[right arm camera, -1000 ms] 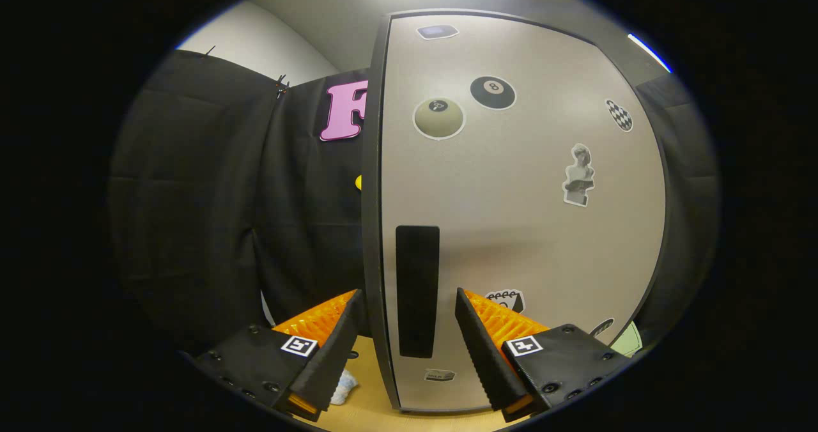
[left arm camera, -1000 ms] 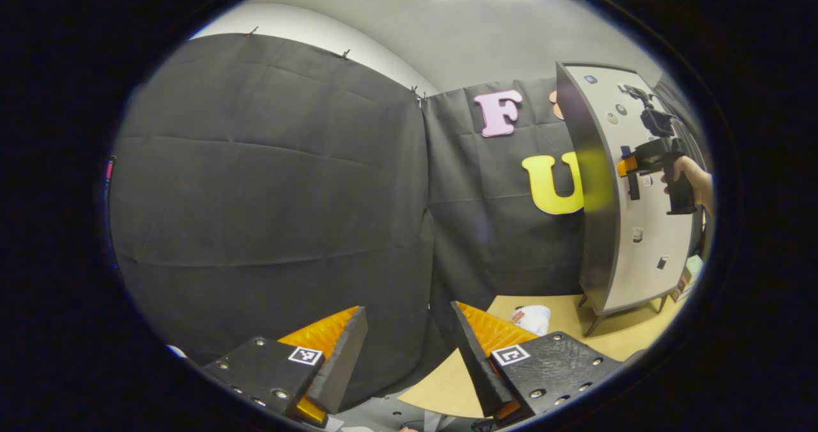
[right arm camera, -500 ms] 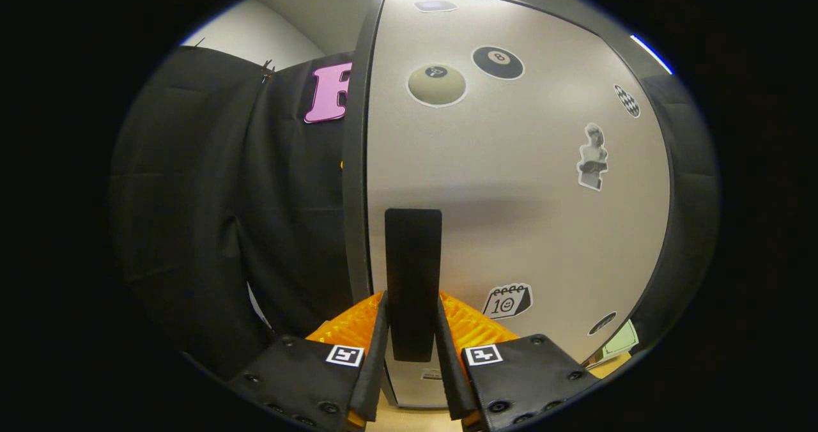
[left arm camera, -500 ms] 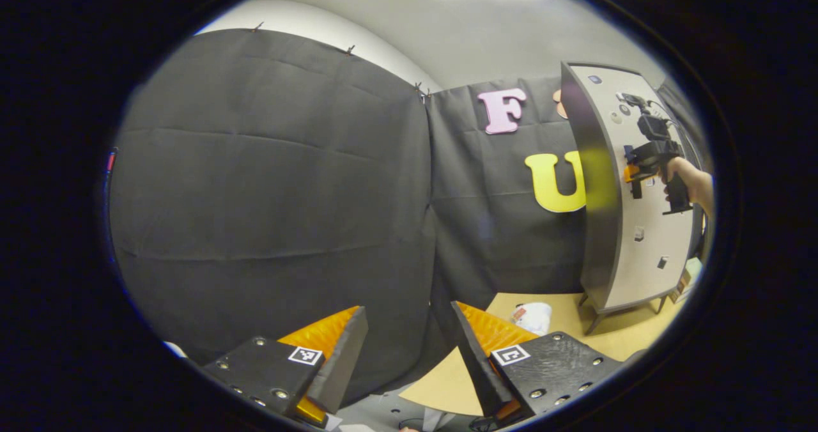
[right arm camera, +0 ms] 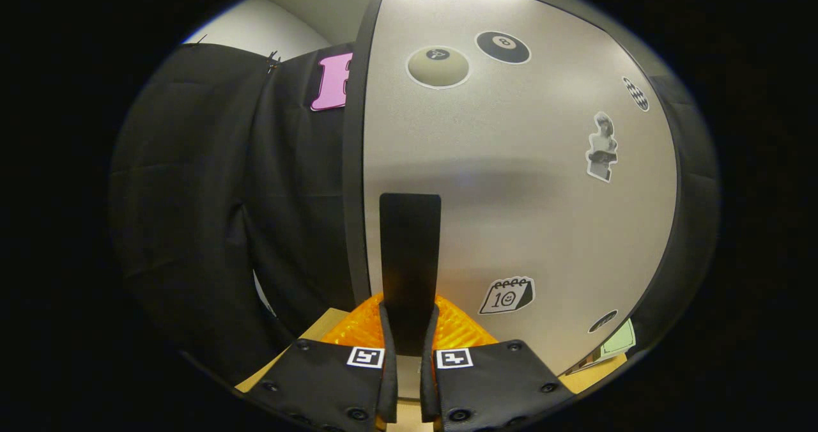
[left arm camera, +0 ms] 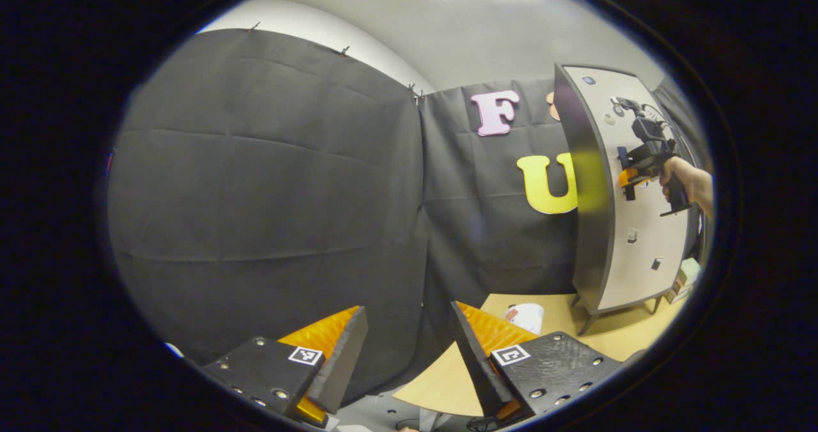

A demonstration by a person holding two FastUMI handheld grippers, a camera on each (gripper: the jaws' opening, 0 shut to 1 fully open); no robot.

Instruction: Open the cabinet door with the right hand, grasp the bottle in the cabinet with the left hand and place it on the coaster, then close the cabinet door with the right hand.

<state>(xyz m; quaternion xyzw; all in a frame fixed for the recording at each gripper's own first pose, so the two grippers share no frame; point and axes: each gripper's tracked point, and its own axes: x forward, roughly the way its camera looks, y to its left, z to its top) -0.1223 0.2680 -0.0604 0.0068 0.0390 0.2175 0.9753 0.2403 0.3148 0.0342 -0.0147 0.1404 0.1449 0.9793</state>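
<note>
Left gripper view: left gripper [left arm camera: 409, 346] hangs w/ fingers spread wide, nothing between them, over near edge of the wooden table [left arm camera: 447, 381]; cabinet [left arm camera: 623, 195] stands on the table's far right, door [left arm camera: 645, 215] closed, w/ a hand [left arm camera: 687, 183] holding the right gripper [left arm camera: 629, 176] against the door front, and a small white object [left arm camera: 527, 317] lies on the table near cabinet's foot. Right gripper view: right gripper [right arm camera: 409, 330] is clamped on the vertical black handle [right arm camera: 409, 259], both fingers [right arm camera: 358, 323] pressing its lower end, door [right arm camera: 524, 183] flush in its dark frame w/ stickers [right arm camera: 508, 294] scattered over the pale face; bottle and coaster can't be located, cabinet interior hidden.
</note>
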